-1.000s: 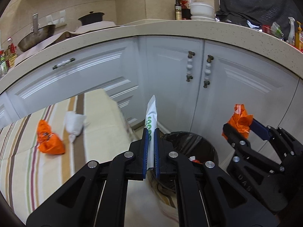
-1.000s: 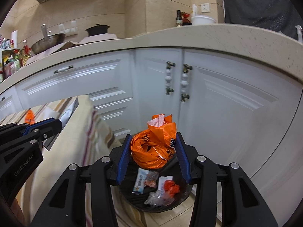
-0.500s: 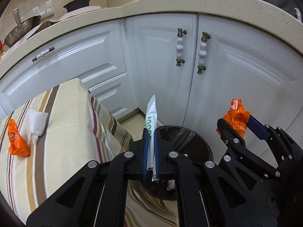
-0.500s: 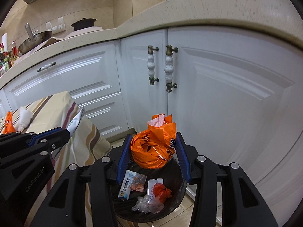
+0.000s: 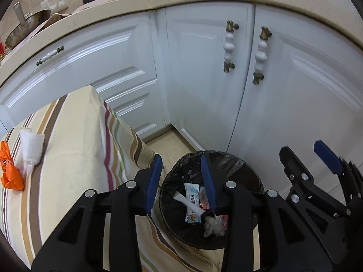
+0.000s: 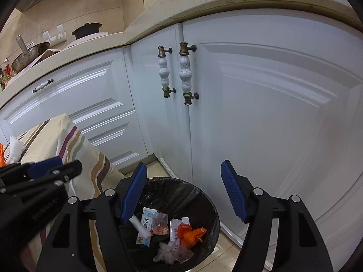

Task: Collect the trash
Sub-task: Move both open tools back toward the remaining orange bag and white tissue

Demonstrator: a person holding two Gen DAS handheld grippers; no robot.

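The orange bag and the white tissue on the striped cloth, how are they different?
The orange bag is bright and shiny plastic; the white tissue is pale, soft paper. The bag sits nearer the picture's left edge; the tissue lies beside it, closer to the cabinets. Both are crumpled and rest on the striped cloth, not yet in the bin.

- bin liner (image 6: 181, 195): black plastic, crinkled, shiny
- cabinet doors (image 6: 272, 113): white, glossy
- handles (image 6: 185, 72): crackled ceramic, brass ends
- tablecloth (image 5: 74, 149): striped cloth, matt
- counter (image 6: 204, 2): speckled stone
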